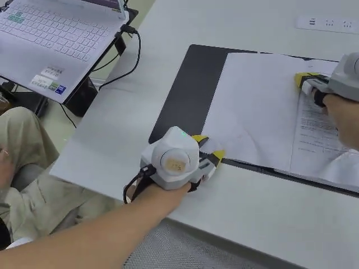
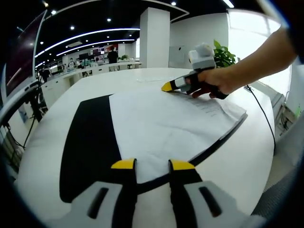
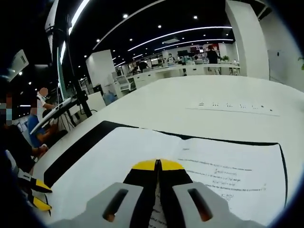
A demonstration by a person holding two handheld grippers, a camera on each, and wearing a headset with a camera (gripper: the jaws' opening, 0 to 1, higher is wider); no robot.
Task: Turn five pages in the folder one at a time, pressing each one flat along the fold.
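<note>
— Fingers point(image 2: 124, 165) of the left gripper point(image 2: 153, 165): what do we log?
— We log them released, with the yellow tips apart at the near edge of the folder point(image 1: 185, 95). Its black edge runs across the gap between them. The blank page point(image 1: 252, 106) lies just ahead of the tips.
— And the right gripper point(image 3: 157, 165)?
— Clenched. The tips are together and we see no gap. They sit on the paper at the fold, towards its far end, where the blank page meets the printed page point(image 1: 317, 140).
— The folder itself?
— Open and flat on the white bench point(image 1: 168, 33). In the head view we see the black inside cover bare on the left, the blank page over the middle and the printed page on the right.
— Beyond it?
— We note a laptop point(image 1: 50, 39) off the bench's left side with a cable point(image 1: 137, 56) plugged in. A power strip point(image 1: 328, 23) lies near the far edge.
</note>
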